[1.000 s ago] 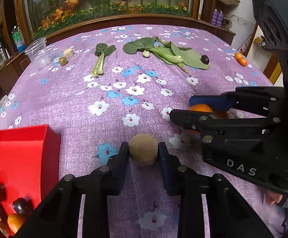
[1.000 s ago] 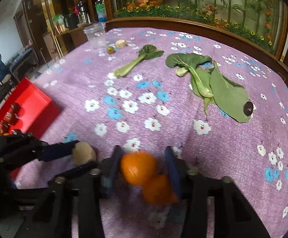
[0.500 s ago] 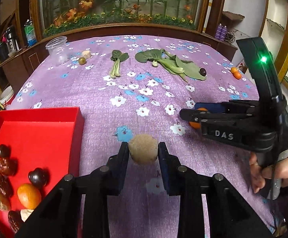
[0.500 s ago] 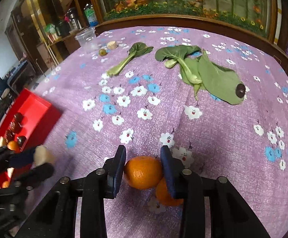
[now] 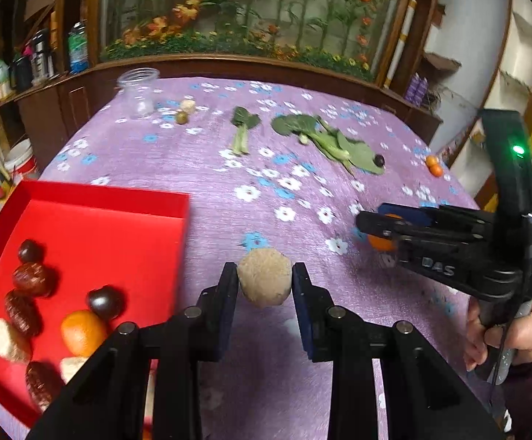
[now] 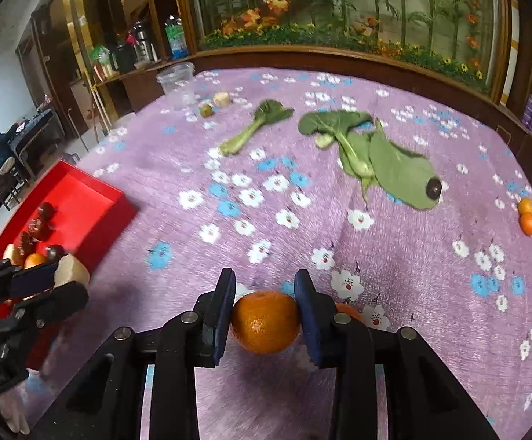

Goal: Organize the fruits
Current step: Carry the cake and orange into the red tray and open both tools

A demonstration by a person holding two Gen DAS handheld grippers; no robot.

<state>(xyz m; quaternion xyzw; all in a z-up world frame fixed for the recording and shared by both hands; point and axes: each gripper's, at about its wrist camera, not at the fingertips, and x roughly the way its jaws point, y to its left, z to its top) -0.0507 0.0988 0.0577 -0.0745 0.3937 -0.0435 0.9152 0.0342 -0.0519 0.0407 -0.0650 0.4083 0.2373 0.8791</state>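
Observation:
My left gripper [image 5: 265, 275] is shut on a round tan fruit [image 5: 264, 282], held above the purple cloth just right of the red tray [image 5: 101, 198]. The tray holds dark fruits, an orange [image 5: 82, 332] and pale pieces. My right gripper [image 6: 265, 293] has its jaws closing tight on an orange [image 6: 265, 321], pads pressed on both sides, lifted off the cloth. A second orange [image 6: 346, 310] peeks out behind its right finger. In the right wrist view the left gripper [image 6: 68, 275] with the tan fruit [image 6: 71, 269] hangs beside the tray [image 6: 82, 198].
Leafy greens [image 6: 383, 154] and a single stalk [image 6: 255, 128] lie mid-table, with a dark fruit [image 6: 434, 187] on one leaf. Two small oranges [image 6: 526, 216] sit at the right edge. A clear cup [image 6: 178, 84], a green fruit [image 6: 206, 110] and a pale piece [image 6: 222, 99] stand far left.
My left gripper carried the tan fruit up and leftward, so the tray now lies close beside it. My right gripper lifted one orange slightly, leaving the other behind on the cloth.

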